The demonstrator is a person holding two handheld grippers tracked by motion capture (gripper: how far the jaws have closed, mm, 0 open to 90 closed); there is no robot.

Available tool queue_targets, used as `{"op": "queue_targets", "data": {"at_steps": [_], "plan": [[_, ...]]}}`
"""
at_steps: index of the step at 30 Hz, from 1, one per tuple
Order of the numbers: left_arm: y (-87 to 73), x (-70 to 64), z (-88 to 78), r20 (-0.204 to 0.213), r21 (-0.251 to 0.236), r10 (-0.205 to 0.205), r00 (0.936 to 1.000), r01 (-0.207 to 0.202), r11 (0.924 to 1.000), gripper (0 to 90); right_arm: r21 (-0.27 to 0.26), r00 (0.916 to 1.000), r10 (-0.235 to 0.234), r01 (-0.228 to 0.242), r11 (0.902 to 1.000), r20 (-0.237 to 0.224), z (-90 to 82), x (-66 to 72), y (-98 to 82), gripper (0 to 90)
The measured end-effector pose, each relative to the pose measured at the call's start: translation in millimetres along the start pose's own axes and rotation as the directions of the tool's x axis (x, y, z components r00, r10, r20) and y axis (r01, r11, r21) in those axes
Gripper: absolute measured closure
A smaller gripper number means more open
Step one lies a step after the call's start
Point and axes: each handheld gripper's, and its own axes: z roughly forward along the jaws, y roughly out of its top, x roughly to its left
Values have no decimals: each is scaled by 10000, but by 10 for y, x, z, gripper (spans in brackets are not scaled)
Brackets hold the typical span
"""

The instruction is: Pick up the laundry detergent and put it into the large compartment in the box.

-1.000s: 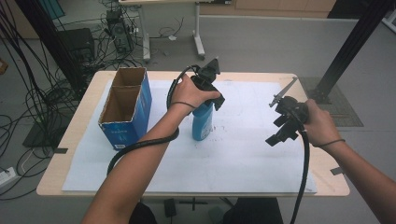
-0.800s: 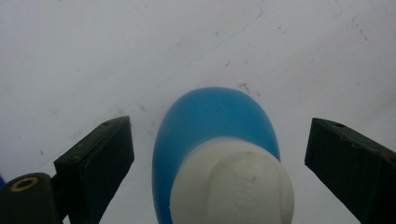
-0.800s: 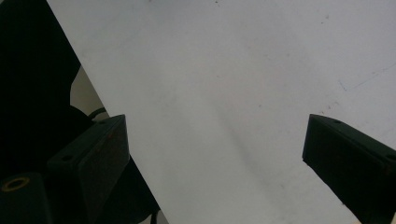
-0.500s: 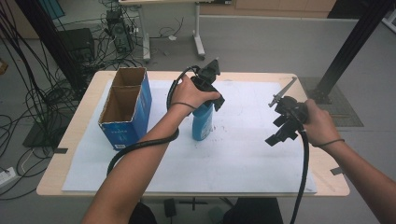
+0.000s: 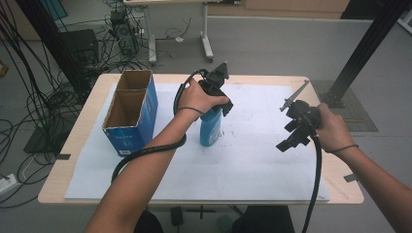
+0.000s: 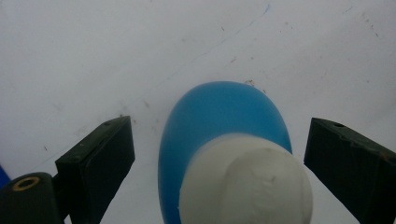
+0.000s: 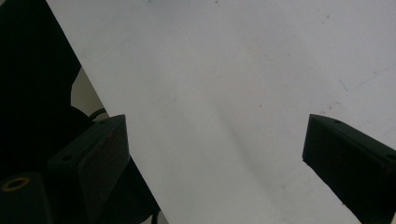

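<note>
A blue bottle [image 5: 211, 130] with a white cap [image 6: 246, 182] stands upright on the white sheet [image 5: 243, 160] near the table's middle. My left gripper [image 5: 219, 108] comes down on it from above. In the left gripper view it [image 6: 222, 140] is open, with one jaw on each side of the cap and a gap on both sides. My right gripper [image 5: 290, 136] hovers over the right part of the sheet, apart from the bottle. Its jaws stand wide open [image 7: 215, 135] with nothing between them.
A tall blue cardboard box [image 5: 131, 114] with two open compartments stands at the left of the wooden table [image 5: 58, 187]. The sheet's edge and dark floor [image 7: 32, 70] show in the right gripper view. Cables and equipment lie on the floor beyond the table.
</note>
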Motion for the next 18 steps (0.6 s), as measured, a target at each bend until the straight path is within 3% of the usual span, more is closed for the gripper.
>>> {"op": "queue_targets", "data": {"at_steps": [18], "plan": [[-7, 27, -22, -80, 151, -106, 9999, 108, 9998, 244, -34, 10000, -17, 17, 10000, -26, 9, 0, 1, 76]]}}
